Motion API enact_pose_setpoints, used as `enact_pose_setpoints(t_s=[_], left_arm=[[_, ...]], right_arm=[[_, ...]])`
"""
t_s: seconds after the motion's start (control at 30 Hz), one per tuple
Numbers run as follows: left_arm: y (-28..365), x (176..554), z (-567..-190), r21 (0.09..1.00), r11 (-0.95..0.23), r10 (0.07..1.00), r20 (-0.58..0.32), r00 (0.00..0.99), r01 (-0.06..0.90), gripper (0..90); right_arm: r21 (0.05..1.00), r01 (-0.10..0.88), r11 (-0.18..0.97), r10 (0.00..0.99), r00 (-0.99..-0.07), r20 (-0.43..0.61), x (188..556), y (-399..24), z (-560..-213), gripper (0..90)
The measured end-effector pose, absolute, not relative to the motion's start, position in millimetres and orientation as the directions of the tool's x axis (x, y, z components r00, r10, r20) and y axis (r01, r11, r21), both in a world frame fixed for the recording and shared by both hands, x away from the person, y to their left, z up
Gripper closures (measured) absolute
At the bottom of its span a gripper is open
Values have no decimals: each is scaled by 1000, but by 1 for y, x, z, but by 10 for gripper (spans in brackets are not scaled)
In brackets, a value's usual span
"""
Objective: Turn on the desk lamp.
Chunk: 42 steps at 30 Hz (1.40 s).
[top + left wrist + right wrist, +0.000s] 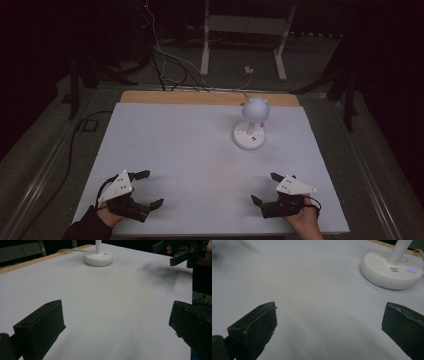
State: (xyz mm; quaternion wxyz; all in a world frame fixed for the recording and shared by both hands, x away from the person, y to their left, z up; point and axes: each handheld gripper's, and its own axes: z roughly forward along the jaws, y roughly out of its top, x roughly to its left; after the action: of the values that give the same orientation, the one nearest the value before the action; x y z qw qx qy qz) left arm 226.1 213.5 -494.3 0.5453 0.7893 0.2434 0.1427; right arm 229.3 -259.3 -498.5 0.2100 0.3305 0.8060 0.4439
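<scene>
**Both tongs wide and empty at the near edge; lamp stands toward the far side**

A white table with a strip of bare wood along its far edge carries a small white desk lamp. The lamp stands upright in the far right part of the surface, a round flat base with a thin stem and a ball-shaped head on top. In the right gripper view a small blue light glows on the base, next to a pair of grey slots, and a white cable leaves the base toward the far edge.

The left tongs sit low at the near left corner, held in a hand with a dark sleeve; the jaws stand wide apart with nothing between them. The right tongs sit at the near right corner in the other hand, jaws likewise spread wide and empty. Each carries a grey three-cornered plate on top. The two point inward, toward each other, and both are well apart from the lamp.

Beyond the table, on the dark floor, lie tangled cables and the white legs of a stand.
</scene>
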Motion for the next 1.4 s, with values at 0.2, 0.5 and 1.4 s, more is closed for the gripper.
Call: enact_pose_setpoints(t_s=[0.2,0.5,1.4], left_arm=[[214,227,-494,930,-285,540,-44,840,232,4],[214,227,-494,930,-285,542,-45,839,234,4],[212,224,-493,930,-290,538,-37,842,226,4]], right_arm=[[859,372,353,733,-681,-6,229,-258,-489,0],[863,372,340,730,-683,6,227,-251,-472,0],[890,350,291,791,-611,-18,253,-235,-435,0]])
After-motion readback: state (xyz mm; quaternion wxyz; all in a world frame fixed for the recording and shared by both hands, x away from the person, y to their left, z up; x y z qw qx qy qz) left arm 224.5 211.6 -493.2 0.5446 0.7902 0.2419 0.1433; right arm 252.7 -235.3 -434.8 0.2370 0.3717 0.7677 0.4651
